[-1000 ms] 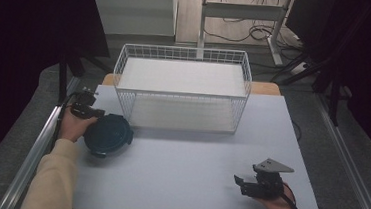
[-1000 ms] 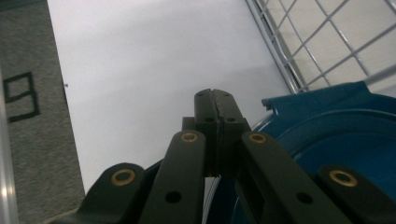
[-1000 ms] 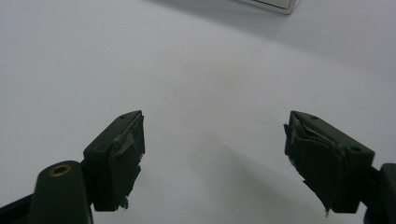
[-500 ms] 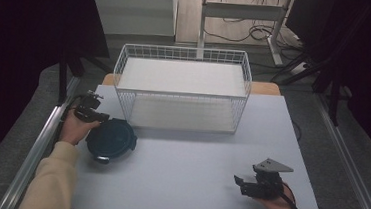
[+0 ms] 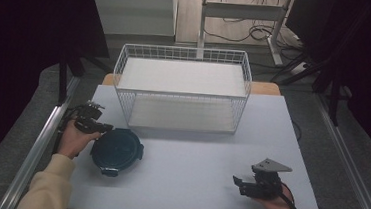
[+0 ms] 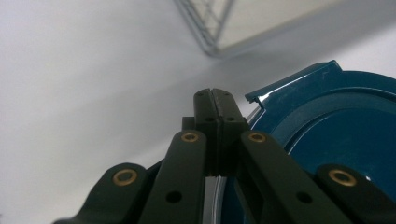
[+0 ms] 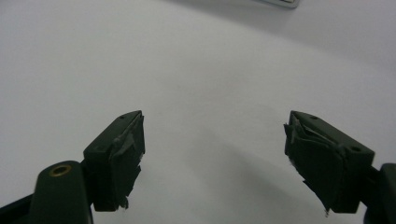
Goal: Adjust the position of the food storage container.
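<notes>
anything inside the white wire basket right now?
The white wire basket looks empty: through the mesh, just a pale flat bottom and no objects. The blue round lid lies outside it on the table, by the left gripper. Whatever is under the lid is covered.

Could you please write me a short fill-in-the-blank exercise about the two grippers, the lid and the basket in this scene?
1. The jaws of the left gripper are ____.
2. The jaws of the right gripper are ____.
3. The round lid beside the left gripper is dark ____.
4. The white wire basket holds ____.

Missing words: shut; open; blue; nothing
</notes>
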Demonstrator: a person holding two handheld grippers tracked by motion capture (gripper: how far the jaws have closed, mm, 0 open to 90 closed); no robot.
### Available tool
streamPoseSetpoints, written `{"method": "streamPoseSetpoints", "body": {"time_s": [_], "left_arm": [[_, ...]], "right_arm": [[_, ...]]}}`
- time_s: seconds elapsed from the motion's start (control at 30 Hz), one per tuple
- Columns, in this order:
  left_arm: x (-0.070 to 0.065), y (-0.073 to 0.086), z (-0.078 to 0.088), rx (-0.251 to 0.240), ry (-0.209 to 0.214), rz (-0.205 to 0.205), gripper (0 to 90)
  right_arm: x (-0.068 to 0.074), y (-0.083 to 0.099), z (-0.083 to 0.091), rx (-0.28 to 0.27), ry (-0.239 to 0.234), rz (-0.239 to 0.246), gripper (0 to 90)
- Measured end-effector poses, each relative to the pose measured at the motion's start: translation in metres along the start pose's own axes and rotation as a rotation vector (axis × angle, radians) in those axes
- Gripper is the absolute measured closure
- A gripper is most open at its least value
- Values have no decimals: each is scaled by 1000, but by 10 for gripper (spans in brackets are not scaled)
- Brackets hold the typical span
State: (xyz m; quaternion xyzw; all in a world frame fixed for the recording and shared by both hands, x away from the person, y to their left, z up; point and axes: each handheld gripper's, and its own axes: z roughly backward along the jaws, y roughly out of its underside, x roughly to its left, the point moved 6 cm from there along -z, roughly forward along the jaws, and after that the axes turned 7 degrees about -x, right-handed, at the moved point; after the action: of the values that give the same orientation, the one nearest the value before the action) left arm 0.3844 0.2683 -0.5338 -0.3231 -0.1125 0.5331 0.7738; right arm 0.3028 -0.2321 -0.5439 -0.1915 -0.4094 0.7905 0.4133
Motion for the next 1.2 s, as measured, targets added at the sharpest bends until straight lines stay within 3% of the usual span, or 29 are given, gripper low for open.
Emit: {"method": "streamPoseSetpoints", "body": {"time_s": [0.07,0.17,0.27,0.47,0.6,0.9,1.2], "left_arm": [[-5,1,0,-1,1,-13,900],[-8,2,0,-2,0,-18,900],[-6,2,4,-9,17,-10,900],[4,8,28,-46,-16,15,900],[9,23,41,-54,-42,38,900],[9,69,43,-15,-4,94,900],[1,82,43,-15,35,134,900]], "right_arm": [[1,0,0,-3,-13,-24,202],[2,0,1,-4,-9,-20,202],[2,0,1,-5,-7,-21,202],[-1,0,2,-7,2,-24,202],[-1,0,2,-7,5,-26,202],[2,-4,3,-26,5,-23,202],[2,-7,6,-41,5,-21,202]]}}
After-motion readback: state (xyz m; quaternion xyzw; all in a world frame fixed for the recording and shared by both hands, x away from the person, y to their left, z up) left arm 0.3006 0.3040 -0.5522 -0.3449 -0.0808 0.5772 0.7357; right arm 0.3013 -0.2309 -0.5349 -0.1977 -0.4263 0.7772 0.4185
